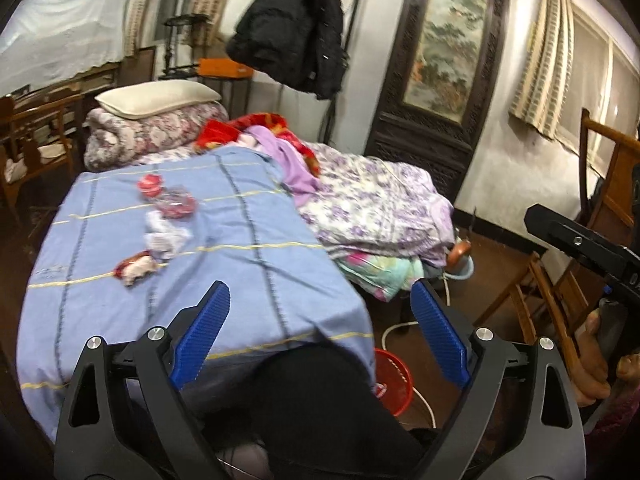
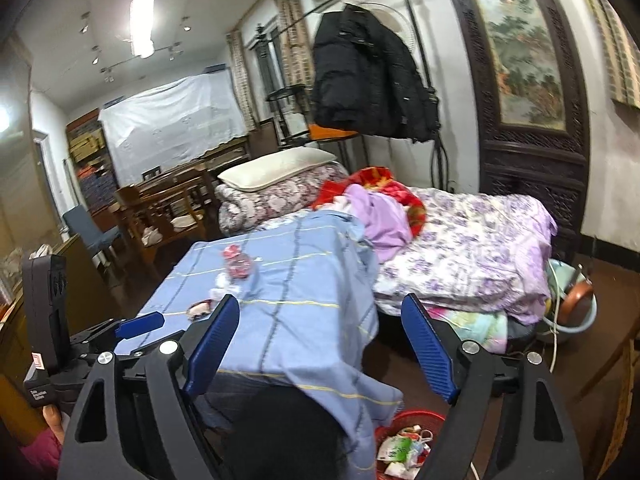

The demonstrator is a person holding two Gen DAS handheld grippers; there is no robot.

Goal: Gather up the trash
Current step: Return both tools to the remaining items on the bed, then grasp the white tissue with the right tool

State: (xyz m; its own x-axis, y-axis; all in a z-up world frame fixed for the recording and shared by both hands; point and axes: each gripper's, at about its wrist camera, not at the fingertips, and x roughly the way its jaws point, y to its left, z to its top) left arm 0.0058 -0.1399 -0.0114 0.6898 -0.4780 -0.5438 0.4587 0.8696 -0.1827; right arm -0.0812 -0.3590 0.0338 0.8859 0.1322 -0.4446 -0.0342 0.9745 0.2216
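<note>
Trash lies on the blue checked bedsheet [image 1: 240, 232]: a red cap-like piece [image 1: 150, 185], a clear plastic wrapper with red inside [image 1: 178, 203], a crumpled white tissue [image 1: 164, 236] and a red-white wrapper [image 1: 134, 268]. The same pile shows smaller in the right wrist view [image 2: 238, 266]. A red waste basket [image 2: 404, 440] with wrappers in it stands on the floor by the bed's near corner; its rim shows in the left wrist view [image 1: 394, 376]. My left gripper [image 1: 320, 304] is open and empty, near the bed's edge. My right gripper [image 2: 320, 316] is open and empty, further back.
A purple floral quilt [image 1: 372, 208] and folded bedding fill the bed's right and far side. A black coat [image 1: 292, 28] hangs behind. Wooden chairs stand left [image 1: 32, 140] and right [image 1: 600, 200]. A white cable [image 1: 400, 326] lies on the floor. A dark-clad leg [image 1: 320, 412] is below the grippers.
</note>
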